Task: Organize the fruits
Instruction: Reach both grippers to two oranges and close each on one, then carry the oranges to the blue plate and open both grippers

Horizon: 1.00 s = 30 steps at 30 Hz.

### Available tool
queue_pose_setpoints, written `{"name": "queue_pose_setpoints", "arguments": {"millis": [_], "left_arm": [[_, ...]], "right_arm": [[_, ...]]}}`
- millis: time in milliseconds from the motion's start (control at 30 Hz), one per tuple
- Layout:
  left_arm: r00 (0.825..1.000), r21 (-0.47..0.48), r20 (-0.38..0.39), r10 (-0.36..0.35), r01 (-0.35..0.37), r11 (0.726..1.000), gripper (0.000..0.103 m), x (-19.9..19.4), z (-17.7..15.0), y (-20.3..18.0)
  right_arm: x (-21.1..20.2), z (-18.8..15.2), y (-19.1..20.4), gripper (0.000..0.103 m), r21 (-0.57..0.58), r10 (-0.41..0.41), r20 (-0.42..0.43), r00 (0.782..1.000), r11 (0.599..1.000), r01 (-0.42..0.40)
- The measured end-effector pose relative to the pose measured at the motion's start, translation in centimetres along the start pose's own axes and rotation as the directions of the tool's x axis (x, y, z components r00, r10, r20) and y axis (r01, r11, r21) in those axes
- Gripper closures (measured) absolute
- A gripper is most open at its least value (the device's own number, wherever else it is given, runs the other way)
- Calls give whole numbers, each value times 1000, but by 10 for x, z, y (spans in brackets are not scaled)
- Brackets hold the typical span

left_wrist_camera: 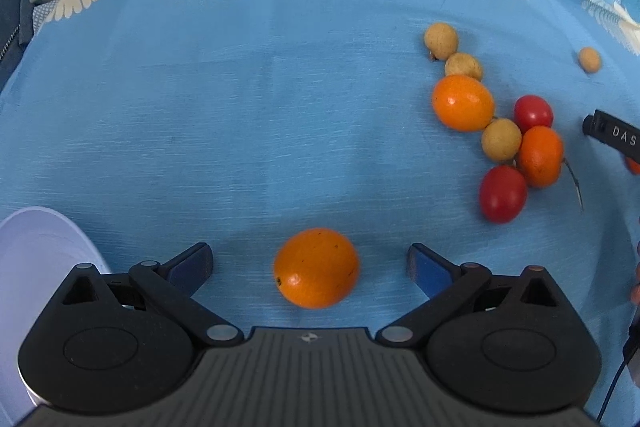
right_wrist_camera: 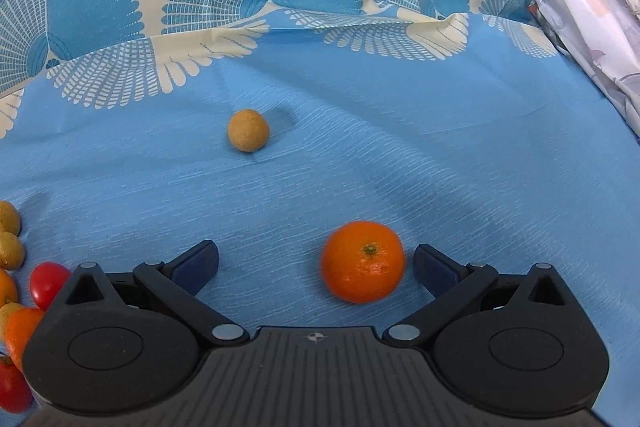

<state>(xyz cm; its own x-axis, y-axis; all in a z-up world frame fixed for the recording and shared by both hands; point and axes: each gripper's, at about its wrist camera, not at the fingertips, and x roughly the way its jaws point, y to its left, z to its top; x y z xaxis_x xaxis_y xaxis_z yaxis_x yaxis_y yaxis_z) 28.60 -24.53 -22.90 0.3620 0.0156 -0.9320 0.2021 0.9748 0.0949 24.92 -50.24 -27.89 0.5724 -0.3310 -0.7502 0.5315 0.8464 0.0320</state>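
Orange kumquat (left_wrist_camera: 316,267) | stem end lower-left | left tool (left_wrist_camera: 310,265) spread

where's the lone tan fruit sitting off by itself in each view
Left wrist view: the lone tan fruit is far right, upper part, apart from the fruit cluster.
Right wrist view: the same fruit sits left of centre in the upper middle, alone on the cloth.
Shared landmark: the fruit cluster, right of centre in the left view, cut off at the lower left edge in the right view.

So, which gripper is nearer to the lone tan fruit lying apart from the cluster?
Right. The right gripper has the tan fruit just ahead, slightly left. The left gripper sees it far off, beyond the cluster.
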Motion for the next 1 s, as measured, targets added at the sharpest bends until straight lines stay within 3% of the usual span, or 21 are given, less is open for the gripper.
{"name": "queue_pose_setpoints", "arguments": {"millis": [433, 500, 533, 567, 633, 667, 767, 1000], "left_arm": [[997, -8, -72, -21, 20, 1000, 0, 2, 4, 9], [998, -1, -64, -18, 18, 1000, 9, -1, 3, 7], [998, -1, -58, -29, 29, 1000, 24, -5, 3, 5], [998, -5, -50, -39, 39, 999, 44, -10, 3, 4], [997, -11, -52, -53, 52, 999, 60, -17, 6, 3], [996, -24, -55, -65, 64, 998, 60, -19, 7, 4], [995, -48, -35, -90, 88, 995, 60, -25, 6, 9], [994, -50, 6, -106, 107, 993, 60, -38, 8, 10]], "right_arm": [[1, -1, 2, 1, -4, -6, 22, 1000, 1000, 6], [0, 0, 1, 1, -7, -5, 20, 1000, 1000, 5], [0, 1, 1, 1, -10, -3, 18, 1000, 1000, 4], [-1, 1, 0, 4, -9, -1, 15, 1000, 1000, 1], [-7, 2, -2, 32, 0, -9, 48, 999, 1000, 9], [-10, 4, -2, 65, -10, -15, 65, 998, 1000, 16], [-13, 8, -11, 65, 43, 32, 57, 998, 998, -34], [-22, 13, -18, 66, 79, 59, 93, 994, 995, -67]]}}
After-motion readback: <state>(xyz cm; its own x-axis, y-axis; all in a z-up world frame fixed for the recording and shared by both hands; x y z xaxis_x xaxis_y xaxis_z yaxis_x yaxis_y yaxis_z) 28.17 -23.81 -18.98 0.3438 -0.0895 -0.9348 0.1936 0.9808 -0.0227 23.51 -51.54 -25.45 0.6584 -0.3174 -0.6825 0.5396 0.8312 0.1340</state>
